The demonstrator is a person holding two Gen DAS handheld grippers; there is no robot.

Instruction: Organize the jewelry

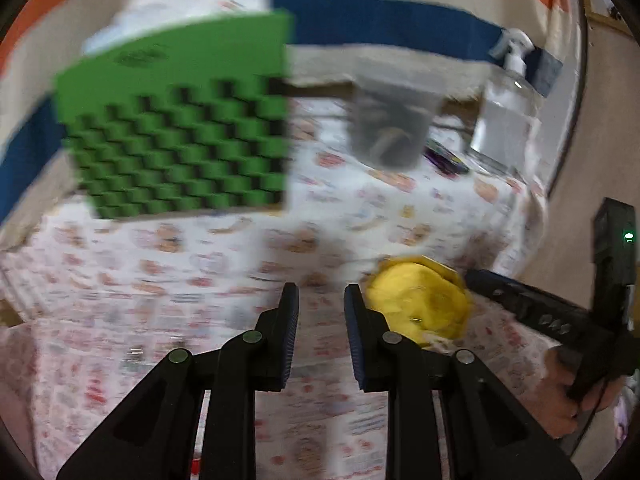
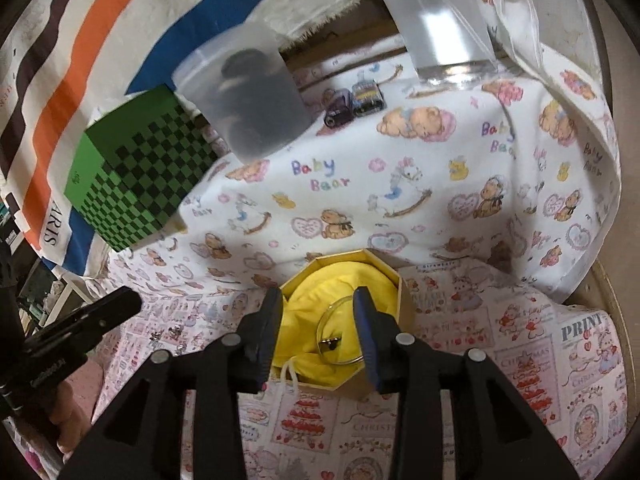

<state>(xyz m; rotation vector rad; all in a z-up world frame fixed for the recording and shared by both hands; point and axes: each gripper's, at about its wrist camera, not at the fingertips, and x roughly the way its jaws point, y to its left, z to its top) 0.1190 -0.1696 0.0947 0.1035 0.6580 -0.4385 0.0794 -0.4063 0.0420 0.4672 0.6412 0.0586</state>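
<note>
We hold our right gripper with its fingers spread apart over the gold octagonal box, gripping nothing. Inside the box a thin bangle lies on yellow cloth. Our left gripper hovers just left of the box, fingers parted and empty. The green checkered box stands well behind it

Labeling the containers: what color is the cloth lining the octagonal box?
Bright yellow. The cloth inside the octagonal box shows best in the right wrist view.
</note>
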